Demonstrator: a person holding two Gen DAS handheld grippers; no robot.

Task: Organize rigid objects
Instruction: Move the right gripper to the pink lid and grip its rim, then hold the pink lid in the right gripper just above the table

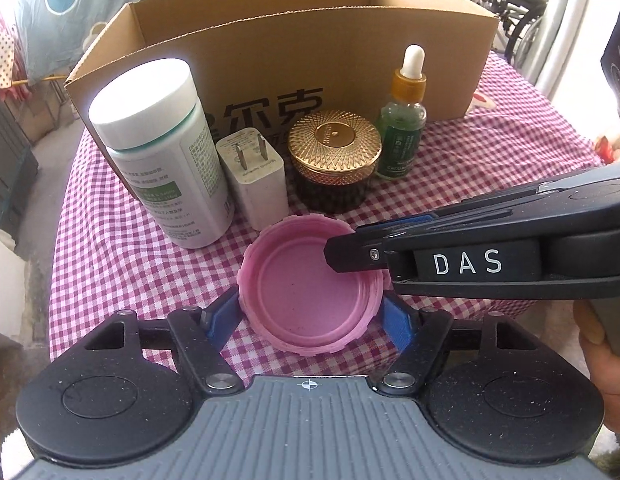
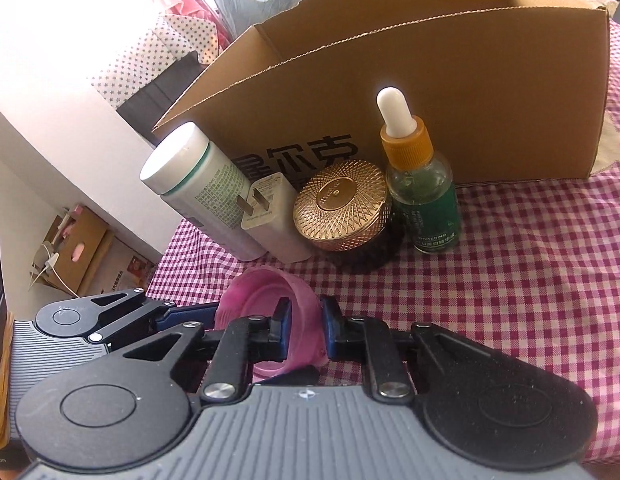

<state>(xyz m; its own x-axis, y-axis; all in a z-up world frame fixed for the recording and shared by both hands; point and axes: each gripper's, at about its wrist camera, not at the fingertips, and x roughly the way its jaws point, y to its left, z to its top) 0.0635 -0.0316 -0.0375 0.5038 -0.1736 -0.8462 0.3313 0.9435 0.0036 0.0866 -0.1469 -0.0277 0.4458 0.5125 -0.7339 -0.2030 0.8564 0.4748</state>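
A pink lid (image 1: pixel 310 292) lies upside down, hollow side up, on the checked surface (image 1: pixel 489 168), near its front edge. It is flanked by the left gripper (image 1: pixel 310 316), whose blue fingers (image 1: pixel 224 316) stand on either side of its rim; the left-hand pad appears to touch the rim, but whether the lid is actually pressed from both sides cannot be told. The right gripper (image 2: pixel 306 320) is closed on the lid's wall: in the right wrist view one finger is seen inside the hollow and the other outside, with the pink rim pinched between them.

Behind the lid, four things are lined up side by side in front of the cardboard box (image 1: pixel 310 60): a white bottle (image 1: pixel 166 152), a white plug adapter (image 1: pixel 256 184), a gold-lidded jar (image 1: pixel 333 160) and a green dropper bottle (image 1: pixel 403 124). All four stand upright on the surface, just in front of the box's near wall. What the box holds cannot be seen, since its near wall hides the inside.

The task is judged to be at an early or middle stage. The row looks arranged, yet nothing is shown to be packed. The lid is the piece in hand, gripped but not yet lifted clear of the surface. Its placing, and perhaps that of the four standing things, is judged to remain.
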